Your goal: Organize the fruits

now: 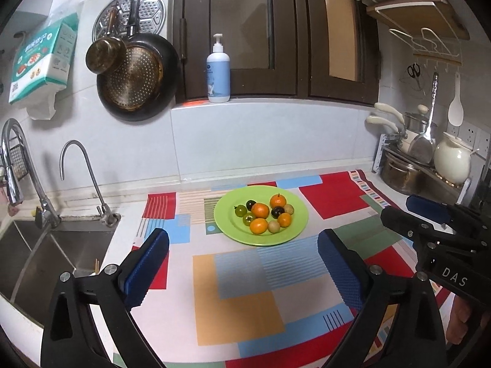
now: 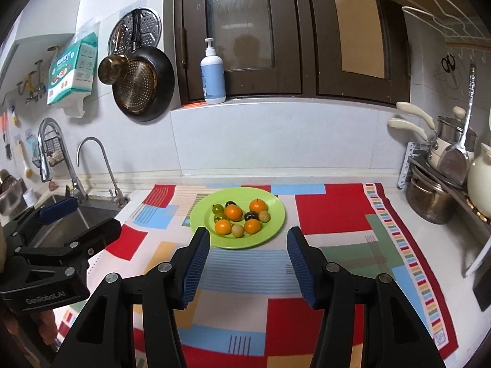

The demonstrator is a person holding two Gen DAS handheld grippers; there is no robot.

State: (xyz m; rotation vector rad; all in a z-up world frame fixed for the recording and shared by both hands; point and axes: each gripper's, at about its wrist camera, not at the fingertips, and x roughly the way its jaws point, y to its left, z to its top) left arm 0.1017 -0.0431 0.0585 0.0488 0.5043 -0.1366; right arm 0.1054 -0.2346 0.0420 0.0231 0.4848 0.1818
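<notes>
A green plate (image 1: 296, 225) (image 2: 274, 225) sits on a patterned mat, toward the back. On it lie several small fruits: oranges (image 1: 260, 210) (image 2: 234, 212), dark plums (image 1: 277, 212) (image 2: 250, 215), green grapes (image 1: 240, 211) (image 2: 218, 208) and tan longans (image 1: 274, 226) (image 2: 237, 230). My left gripper (image 1: 245, 260) (image 2: 79, 219) is held wide open over the mat, short of the plate, with nothing between its blue pads. My right gripper (image 2: 248, 263) (image 1: 411, 211) hovers just in front of the plate's near rim. It is open more narrowly and is also empty.
A steel sink (image 1: 46, 245) with two faucets lies to the left. A soap bottle (image 1: 218, 73) stands on the window ledge behind. Pans hang on the left wall. A rack of pots (image 1: 414, 159) and a white jar fill the right corner.
</notes>
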